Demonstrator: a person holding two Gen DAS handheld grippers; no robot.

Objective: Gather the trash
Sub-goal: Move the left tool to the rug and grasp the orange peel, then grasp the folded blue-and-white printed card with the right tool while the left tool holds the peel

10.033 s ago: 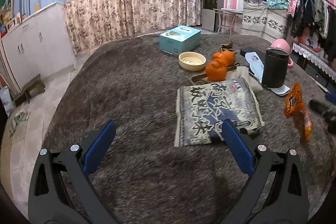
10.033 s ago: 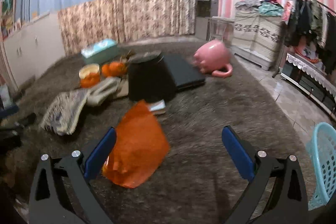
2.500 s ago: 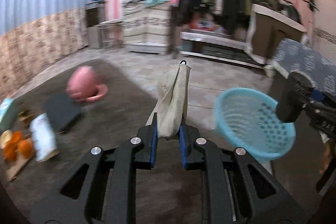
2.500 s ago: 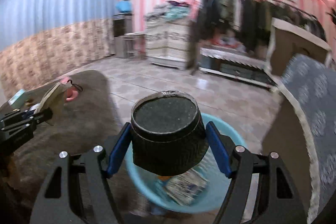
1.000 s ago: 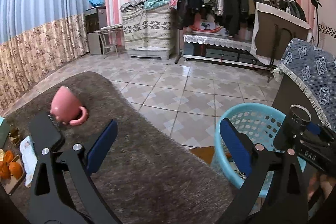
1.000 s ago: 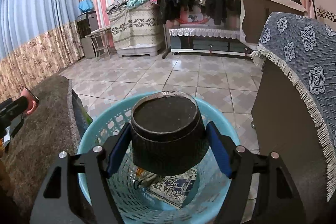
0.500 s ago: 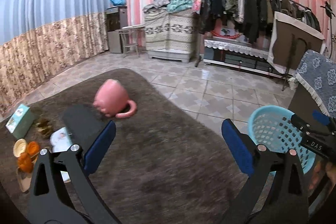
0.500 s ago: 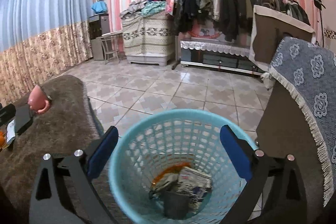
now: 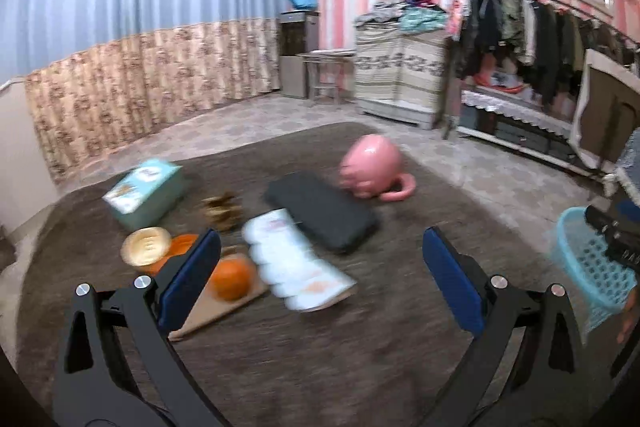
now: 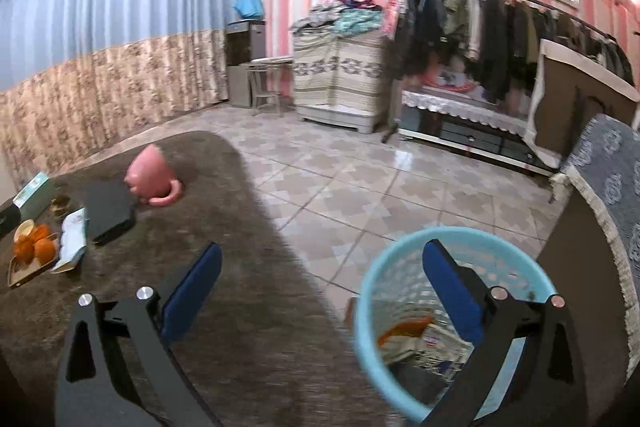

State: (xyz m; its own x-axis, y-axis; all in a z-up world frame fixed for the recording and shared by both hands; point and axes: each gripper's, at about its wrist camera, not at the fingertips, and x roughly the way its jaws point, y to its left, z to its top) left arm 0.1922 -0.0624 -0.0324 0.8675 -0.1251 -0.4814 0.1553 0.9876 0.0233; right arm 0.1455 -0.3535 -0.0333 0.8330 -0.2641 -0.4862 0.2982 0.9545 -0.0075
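Note:
A light blue mesh basket [image 10: 384, 283] stands on the tiled floor beside the brown carpet; it holds an orange wrapper [image 10: 404, 331], printed packaging and a dark cup. My right gripper [image 10: 320, 291] is open and empty, above the basket's left rim. My left gripper [image 9: 318, 275] is open and empty, above the carpet, facing a white printed packet [image 9: 292, 263]. The basket also shows at the right edge of the left wrist view [image 9: 580, 259], with the right gripper's body in front of it.
On the carpet [image 9: 320, 347] lie a black flat case [image 9: 320, 211], a pink mug on its side [image 9: 372, 167], a teal box [image 9: 144, 191], a cream bowl [image 9: 146, 251] and oranges [image 9: 232, 277] on a wooden board. A cloth-draped cabinet [image 10: 600, 227] stands right of the basket.
The black cup left my right gripper and lies in the basket; the cloth left my left gripper. Both grippers opened. The left has swung back left toward the carpet items.

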